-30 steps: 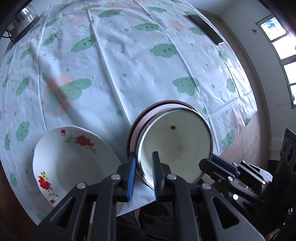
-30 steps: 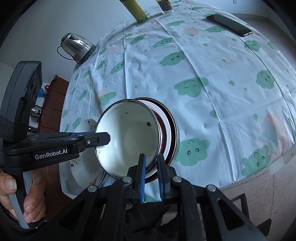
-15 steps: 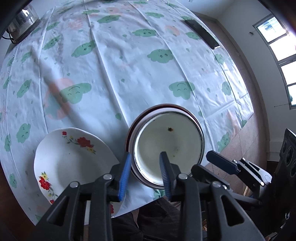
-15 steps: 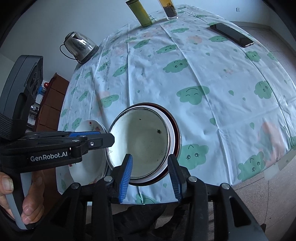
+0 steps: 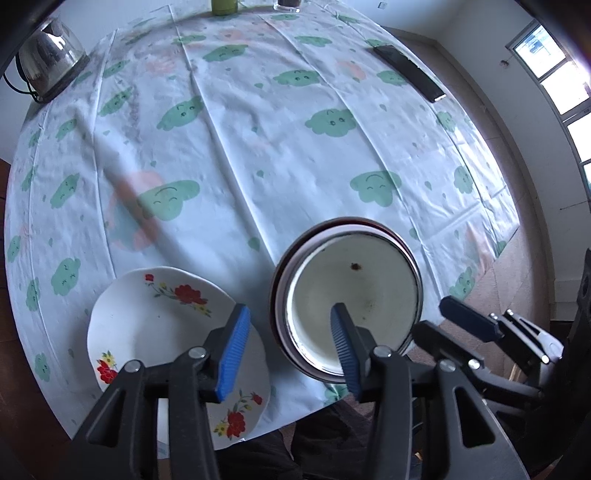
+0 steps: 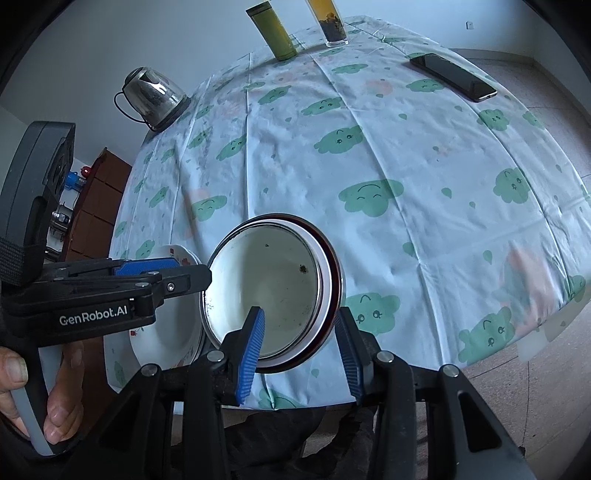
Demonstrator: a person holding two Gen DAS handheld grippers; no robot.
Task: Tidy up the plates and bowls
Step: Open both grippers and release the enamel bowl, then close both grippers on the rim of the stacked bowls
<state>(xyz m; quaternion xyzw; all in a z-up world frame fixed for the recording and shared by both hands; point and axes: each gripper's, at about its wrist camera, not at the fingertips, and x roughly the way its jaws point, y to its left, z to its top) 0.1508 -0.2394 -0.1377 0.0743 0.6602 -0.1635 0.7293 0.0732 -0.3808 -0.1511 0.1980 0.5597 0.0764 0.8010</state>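
Observation:
A white enamel bowl (image 5: 354, 295) sits nested in a dark-rimmed bowl (image 5: 280, 280) near the table's front edge; both also show in the right wrist view, the white bowl (image 6: 266, 291) inside the dark-rimmed one (image 6: 332, 269). A white flowered plate (image 5: 155, 332) lies to their left, partly hidden in the right wrist view (image 6: 162, 332). My left gripper (image 5: 290, 350) is open above the bowl's left rim. My right gripper (image 6: 301, 343) is open at the bowl's near rim. Neither holds anything.
A cloud-print tablecloth (image 5: 258, 129) covers the table. A kettle (image 6: 153, 96) stands at the far left, a green flask (image 6: 271, 31) and a glass (image 6: 330, 22) at the back, a phone (image 6: 454, 75) at the far right. The table edge is just under the bowls.
Both grippers were shut on the white bowl's rim, holding it tilted. They have opened and drawn back; the bowl now rests level in the dark-rimmed bowl.

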